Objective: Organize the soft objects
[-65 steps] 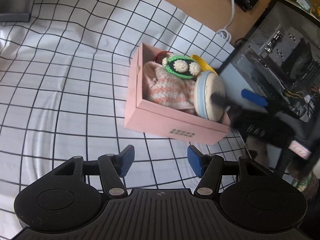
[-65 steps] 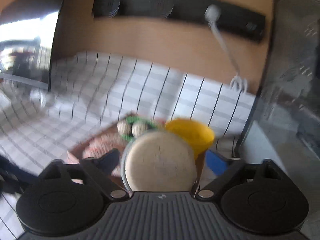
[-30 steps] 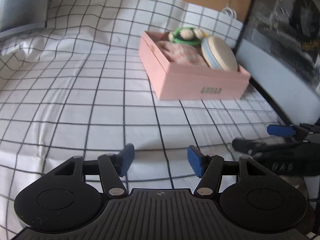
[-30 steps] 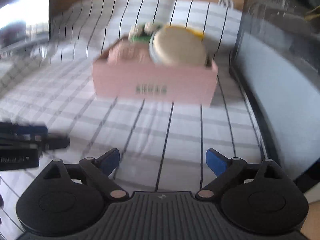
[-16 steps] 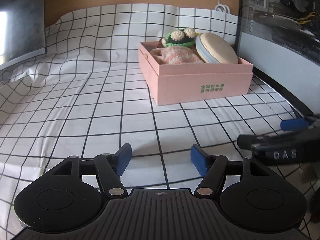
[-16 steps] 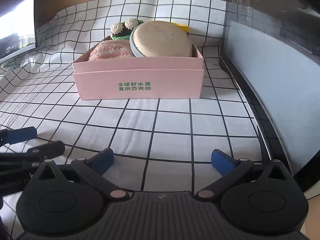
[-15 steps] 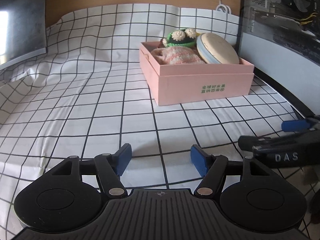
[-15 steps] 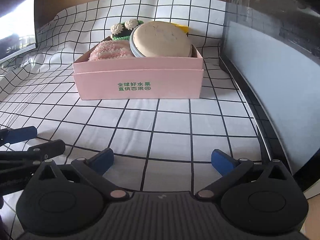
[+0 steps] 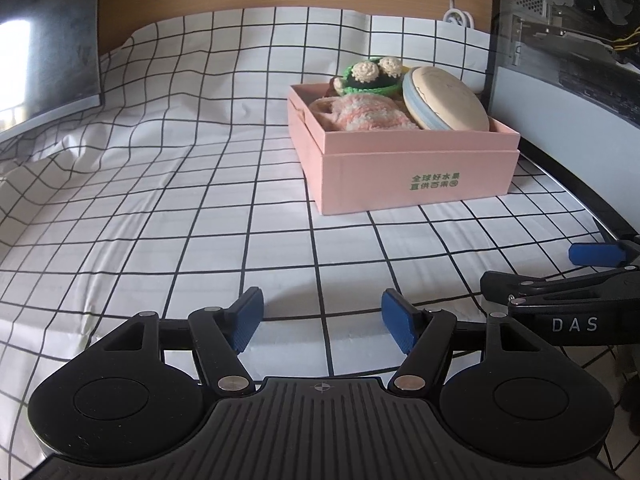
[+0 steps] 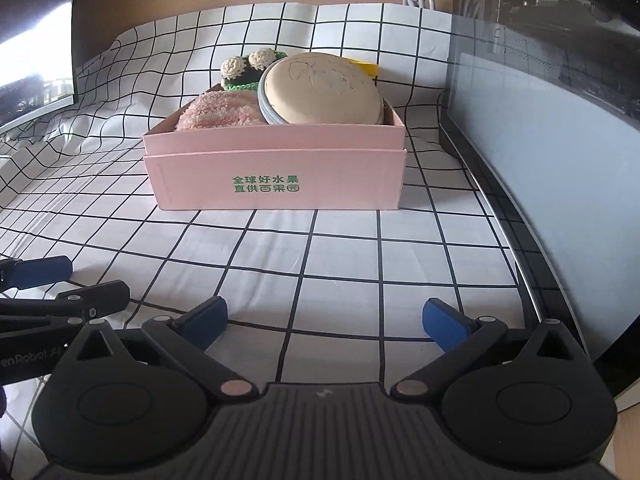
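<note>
So both grippers have backed off from the pink box point(image 10: 276, 168), which now sits well ahead of the fingers on the checked cloth point(image 9: 160, 200) covering the desk. The round beige cushion point(image 10: 324, 90) the right gripper point(image 10: 324, 322) was carrying a moment ago is now in the box, leaning next to the fuzzy pink sock point(image 10: 220, 114) and the green crochet toy point(image 10: 246, 70). Right fingers spread wide with nothing between them, left gripper point(image 9: 322, 320) likewise apart and empty. Looks basically done to me. The box has green Chinese print on it, and "DAS" shows on the right gripper's side.
</note>
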{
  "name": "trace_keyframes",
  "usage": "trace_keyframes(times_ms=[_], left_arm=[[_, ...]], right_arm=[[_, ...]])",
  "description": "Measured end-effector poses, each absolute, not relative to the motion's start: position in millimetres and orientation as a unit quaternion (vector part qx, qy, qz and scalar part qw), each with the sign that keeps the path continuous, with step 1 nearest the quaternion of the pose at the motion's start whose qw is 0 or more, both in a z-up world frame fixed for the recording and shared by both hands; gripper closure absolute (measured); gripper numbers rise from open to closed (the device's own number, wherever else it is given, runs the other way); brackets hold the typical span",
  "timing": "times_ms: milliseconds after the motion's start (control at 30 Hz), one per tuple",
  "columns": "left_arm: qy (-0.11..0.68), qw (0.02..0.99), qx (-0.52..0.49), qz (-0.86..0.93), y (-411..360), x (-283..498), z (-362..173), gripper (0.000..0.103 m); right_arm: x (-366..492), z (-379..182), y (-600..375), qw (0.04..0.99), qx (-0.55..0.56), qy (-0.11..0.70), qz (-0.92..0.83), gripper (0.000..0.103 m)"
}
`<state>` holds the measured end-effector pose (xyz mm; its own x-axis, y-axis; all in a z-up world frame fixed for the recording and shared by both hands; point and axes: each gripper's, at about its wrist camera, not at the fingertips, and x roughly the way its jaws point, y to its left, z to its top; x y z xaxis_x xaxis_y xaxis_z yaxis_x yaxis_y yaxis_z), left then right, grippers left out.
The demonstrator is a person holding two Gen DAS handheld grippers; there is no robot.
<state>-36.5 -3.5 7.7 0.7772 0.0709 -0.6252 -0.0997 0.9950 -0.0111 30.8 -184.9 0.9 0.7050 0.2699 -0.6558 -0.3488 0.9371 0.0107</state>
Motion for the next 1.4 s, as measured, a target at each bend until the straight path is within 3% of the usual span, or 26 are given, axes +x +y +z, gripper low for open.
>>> trace_keyframes(times_ms=[1400], left_arm=[[0.328, 0.943, -0.024, 0.050, -4.2, -35.0, 7.4, 0.032]], right_arm=[[30.4, 0.5, -184.9, 0.922, -0.057, 0.345, 0.169, 0.000]])
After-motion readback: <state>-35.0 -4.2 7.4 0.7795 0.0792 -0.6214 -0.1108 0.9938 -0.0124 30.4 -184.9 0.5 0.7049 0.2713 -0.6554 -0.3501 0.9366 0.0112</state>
